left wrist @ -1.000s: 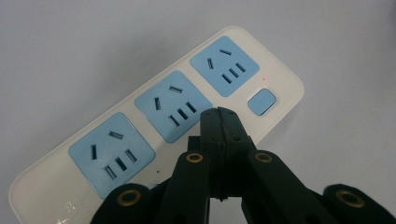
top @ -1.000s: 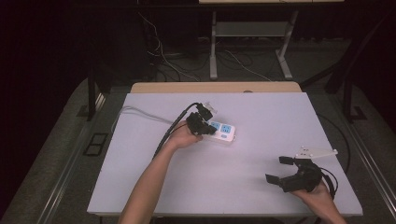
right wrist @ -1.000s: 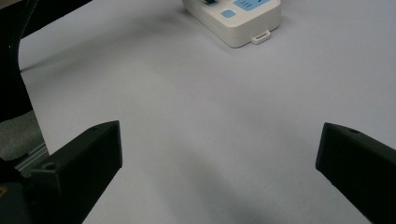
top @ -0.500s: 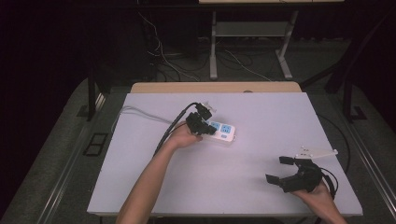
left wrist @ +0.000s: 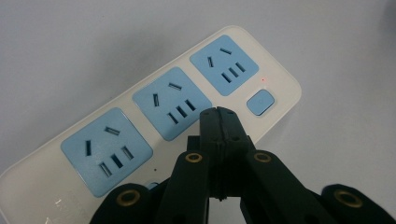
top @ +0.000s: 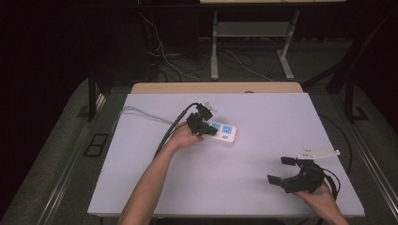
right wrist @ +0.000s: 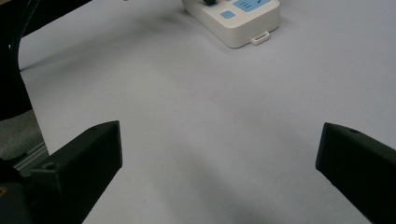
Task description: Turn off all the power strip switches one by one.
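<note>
Power strip: the white power strip (top: 222,131) with three blue sockets lies flat on the desk (top: 263,117), a little left of the middle and nearer the far edge than the near one, its long side running slantwise.
Switch end: in the left gripper view the blue switch (left wrist: 260,102) sits at the strip's rounded end, with a tiny red dot just beyond it; bare desk lies past that end.
Left gripper: the left gripper (top: 201,123) stands over the strip's left part, its jaws pressed together with nothing between them; in the left gripper view the joined tips (left wrist: 218,122) sit just beside the middle socket, and I cannot quite tell whether they touch the casing.
Right gripper: the right gripper (top: 280,169) is down by the near right corner of the desk, well apart from the strip, its jaws spread wide and empty.
Cables: a grey cord (top: 141,114) runs from the strip toward the desk's left edge; a black cable (top: 171,132) trails from the left gripper.
Open room: the whole stretch between the strip and the right gripper is bare surface, as is the far right part.
Edges: the strip is well clear of every edge; the right hand (top: 324,199) hangs at the near edge.
</note>
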Demonstrator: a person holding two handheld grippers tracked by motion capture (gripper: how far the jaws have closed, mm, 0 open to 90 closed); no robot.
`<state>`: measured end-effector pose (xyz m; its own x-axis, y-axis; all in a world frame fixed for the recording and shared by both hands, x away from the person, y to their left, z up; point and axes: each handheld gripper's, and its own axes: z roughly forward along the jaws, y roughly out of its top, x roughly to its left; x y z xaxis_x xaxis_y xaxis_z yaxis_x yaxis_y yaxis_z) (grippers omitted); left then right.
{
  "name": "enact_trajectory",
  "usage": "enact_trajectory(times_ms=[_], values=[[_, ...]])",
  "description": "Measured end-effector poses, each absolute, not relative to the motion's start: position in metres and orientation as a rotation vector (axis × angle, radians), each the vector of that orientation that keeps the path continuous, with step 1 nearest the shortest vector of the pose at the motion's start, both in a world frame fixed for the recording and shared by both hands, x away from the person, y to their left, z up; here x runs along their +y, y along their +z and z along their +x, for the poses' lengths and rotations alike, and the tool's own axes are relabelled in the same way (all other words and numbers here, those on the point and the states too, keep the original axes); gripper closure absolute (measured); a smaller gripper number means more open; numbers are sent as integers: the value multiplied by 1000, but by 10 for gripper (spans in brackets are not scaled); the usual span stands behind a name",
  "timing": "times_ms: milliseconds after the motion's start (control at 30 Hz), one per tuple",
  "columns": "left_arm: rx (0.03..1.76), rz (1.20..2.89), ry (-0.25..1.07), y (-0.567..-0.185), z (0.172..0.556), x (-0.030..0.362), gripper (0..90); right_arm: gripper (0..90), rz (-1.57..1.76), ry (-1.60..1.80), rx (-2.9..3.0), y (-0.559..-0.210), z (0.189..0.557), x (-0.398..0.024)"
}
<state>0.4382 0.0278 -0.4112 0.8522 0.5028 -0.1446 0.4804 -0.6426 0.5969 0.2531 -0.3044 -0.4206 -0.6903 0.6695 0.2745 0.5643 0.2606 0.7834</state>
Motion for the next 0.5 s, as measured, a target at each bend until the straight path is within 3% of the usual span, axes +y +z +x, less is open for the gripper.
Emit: enact_trajectory(times_ms=[500], values=[[698,2358,40,-409,435,26,896,4,1192,1421,2391,-420,254,-306]])
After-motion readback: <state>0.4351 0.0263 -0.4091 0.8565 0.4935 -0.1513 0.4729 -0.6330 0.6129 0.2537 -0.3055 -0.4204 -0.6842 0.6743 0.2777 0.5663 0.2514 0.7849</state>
